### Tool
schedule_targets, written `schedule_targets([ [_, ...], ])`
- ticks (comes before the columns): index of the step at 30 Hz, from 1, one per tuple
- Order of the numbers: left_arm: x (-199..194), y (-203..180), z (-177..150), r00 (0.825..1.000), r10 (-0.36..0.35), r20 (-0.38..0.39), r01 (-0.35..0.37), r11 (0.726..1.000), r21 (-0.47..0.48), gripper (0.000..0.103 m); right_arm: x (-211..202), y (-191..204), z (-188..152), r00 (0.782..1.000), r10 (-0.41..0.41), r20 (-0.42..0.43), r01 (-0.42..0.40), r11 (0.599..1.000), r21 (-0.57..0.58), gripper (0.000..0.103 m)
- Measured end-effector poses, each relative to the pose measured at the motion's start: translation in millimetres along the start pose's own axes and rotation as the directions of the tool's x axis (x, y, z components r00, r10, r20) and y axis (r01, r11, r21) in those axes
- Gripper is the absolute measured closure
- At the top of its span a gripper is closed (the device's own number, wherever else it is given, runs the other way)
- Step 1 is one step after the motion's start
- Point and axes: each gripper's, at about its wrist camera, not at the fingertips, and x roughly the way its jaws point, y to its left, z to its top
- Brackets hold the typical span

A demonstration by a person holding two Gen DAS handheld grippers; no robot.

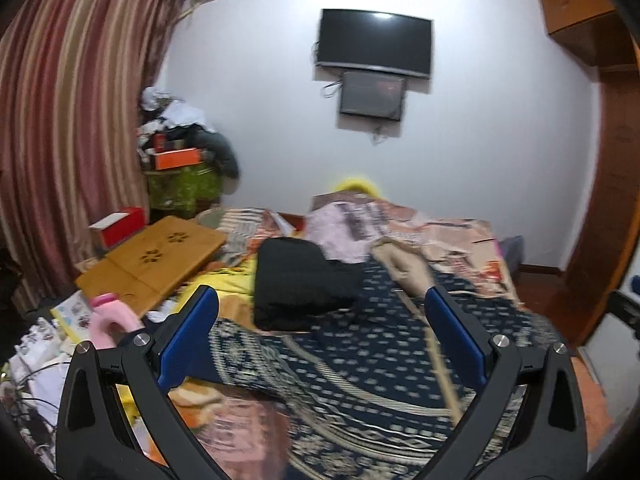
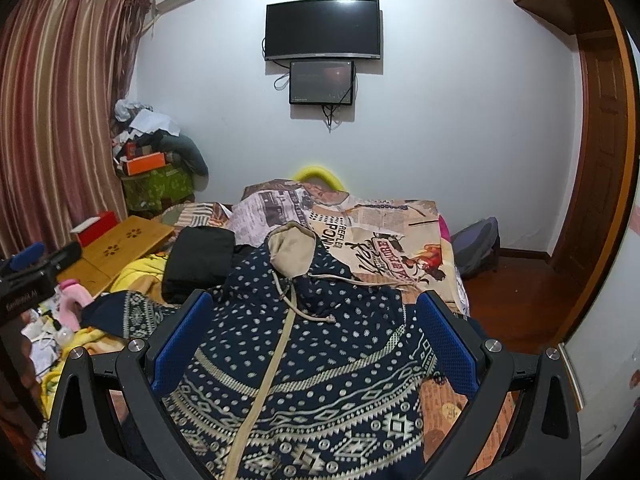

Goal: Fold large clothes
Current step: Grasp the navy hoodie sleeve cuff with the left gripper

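A navy hoodie [image 2: 312,360] with beige dots and geometric bands lies spread on the bed, front up, with its beige-lined hood [image 2: 292,252] at the far end and a beige zipper strip down the middle. It also shows in the left wrist view [image 1: 360,352], with one sleeve [image 1: 240,348] stretched to the left. My left gripper [image 1: 320,300] is open and empty, above the hoodie. My right gripper [image 2: 312,304] is open and empty, above the hoodie's chest. The left gripper's body [image 2: 28,280] shows at the left edge of the right wrist view.
A folded black garment [image 1: 300,280] lies on the bed left of the hood. A printed bedspread [image 2: 400,236] covers the bed. A wooden lap table [image 1: 152,264], a red box [image 1: 120,224] and a pink bottle [image 1: 108,320] sit at the left. A backpack [image 2: 476,248] is on the floor.
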Motion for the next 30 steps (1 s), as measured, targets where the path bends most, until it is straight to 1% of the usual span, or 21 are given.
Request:
schedule_targets([
  [4, 34, 27, -6, 0.994, 0.095, -0.055, -0.095, 0.995, 0.001, 0.000, 26, 1, 2, 1.000, -0.007, -0.026, 0.007, 1.000, -0.015, 0.002],
  [5, 42, 35, -9, 0.992, 0.105, -0.074, -0.105, 0.994, -0.005, 0.000, 33, 1, 3, 0.999, -0.010, -0.036, 0.010, 1.000, -0.020, 0.002],
  [7, 61, 55, -16, 0.988, 0.089, -0.130, -0.095, 0.995, -0.037, 0.000, 47, 2, 2, 0.998, -0.016, -0.054, 0.015, 0.999, -0.032, 0.002],
  [9, 79, 77, -23, 0.980, 0.085, -0.177, -0.102, 0.991, -0.088, 0.000, 64, 3, 1, 0.997, -0.024, -0.078, 0.021, 0.999, -0.046, 0.002],
  [11, 99, 102, -31, 0.969, 0.088, -0.229, -0.122, 0.983, -0.139, 0.000, 80, 4, -1, 0.994, -0.035, -0.103, 0.029, 0.998, -0.062, 0.002],
  [13, 118, 127, -43, 0.954, 0.086, -0.287, -0.144, 0.972, -0.185, 0.000, 95, 5, -4, 0.991, -0.043, -0.130, 0.034, 0.997, -0.072, 0.002],
  [16, 148, 160, -61, 0.924, 0.078, -0.375, -0.185, 0.949, -0.257, 0.000, 118, 6, -6, 0.984, -0.044, -0.174, 0.031, 0.996, -0.079, 0.002],
  [18, 165, 182, -75, 0.899, 0.058, -0.435, -0.209, 0.928, -0.307, 0.000, 132, 8, -9, 0.979, -0.052, -0.198, 0.035, 0.995, -0.089, 0.002],
  [19, 171, 193, -82, 0.889, 0.047, -0.455, -0.218, 0.918, -0.332, 0.000, 139, 9, -10, 0.976, -0.061, -0.210, 0.040, 0.994, -0.100, 0.002],
  [20, 178, 202, -90, 0.880, 0.039, -0.474, -0.230, 0.908, -0.351, 0.003, 144, 10, -11, 0.974, -0.067, -0.217, 0.044, 0.993, -0.111, 0.002],
  [21, 185, 214, -100, 0.865, 0.025, -0.501, -0.245, 0.893, -0.378, 0.007, 149, 12, -12, 0.972, -0.072, -0.223, 0.047, 0.992, -0.118, 0.002],
  [23, 194, 229, -114, 0.848, -0.001, -0.530, -0.260, 0.871, -0.418, 0.009, 155, 14, -14, 0.968, -0.077, -0.237, 0.046, 0.990, -0.132, 0.002],
  [24, 197, 236, -121, 0.839, -0.016, -0.544, -0.271, 0.855, -0.443, 0.009, 158, 15, -16, 0.967, -0.072, -0.245, 0.040, 0.990, -0.135, 0.002],
  [26, 202, 251, -136, 0.826, -0.054, -0.561, -0.286, 0.817, -0.500, 0.011, 162, 17, -19, 0.964, -0.065, -0.256, 0.031, 0.990, -0.135, 0.002],
  [28, 207, 264, -150, 0.819, -0.121, -0.560, -0.278, 0.771, -0.573, 0.014, 167, 20, -22, 0.963, -0.060, -0.263, 0.025, 0.991, -0.134, 0.002],
  [29, 209, 269, -157, 0.818, -0.154, -0.555, -0.272, 0.746, -0.608, 0.018, 168, 21, -24, 0.961, -0.061, -0.269, 0.024, 0.990, -0.136, 0.002],
  [30, 211, 272, -161, 0.816, -0.177, -0.550, -0.269, 0.726, -0.633, 0.022, 170, 22, -25, 0.960, -0.060, -0.274, 0.023, 0.990, -0.137, 0.002],
])
